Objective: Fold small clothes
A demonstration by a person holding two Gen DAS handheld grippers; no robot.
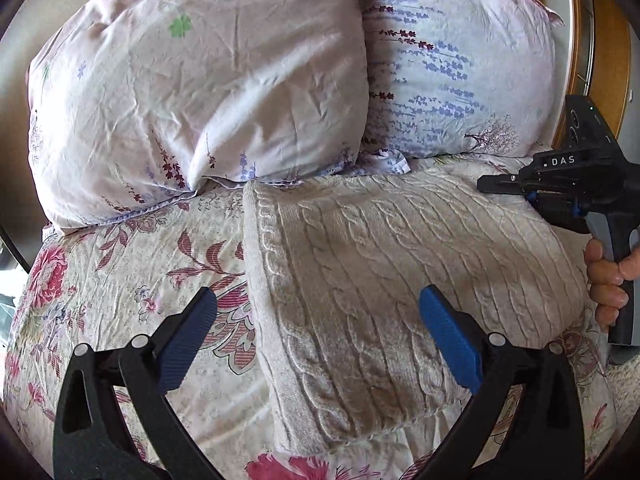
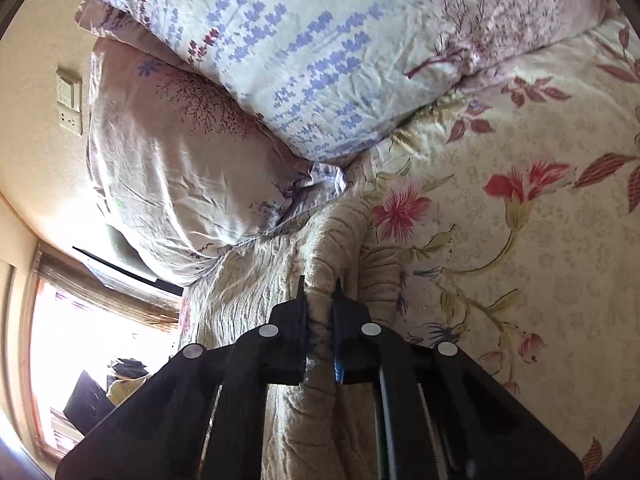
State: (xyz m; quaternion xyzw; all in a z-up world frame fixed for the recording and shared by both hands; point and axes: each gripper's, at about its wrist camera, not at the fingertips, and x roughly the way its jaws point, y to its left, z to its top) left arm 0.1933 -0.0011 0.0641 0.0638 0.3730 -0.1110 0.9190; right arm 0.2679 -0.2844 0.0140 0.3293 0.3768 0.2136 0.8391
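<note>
A cream cable-knit sweater (image 1: 380,280) lies folded on the floral bed sheet (image 1: 132,280). My left gripper (image 1: 318,312) is open, its blue-padded fingers spread over the sweater's near left part, holding nothing. My right gripper (image 2: 320,292) is shut on a bunched edge of the sweater (image 2: 320,240). Seen from the left wrist view, the right gripper's body (image 1: 568,184) sits at the sweater's far right side, held by a hand.
Two floral pillows (image 1: 200,92) (image 1: 460,68) lie at the head of the bed behind the sweater. A wooden headboard (image 1: 604,52) stands at the right. The right wrist view shows a wall switch (image 2: 70,100) and a bright window (image 2: 100,344).
</note>
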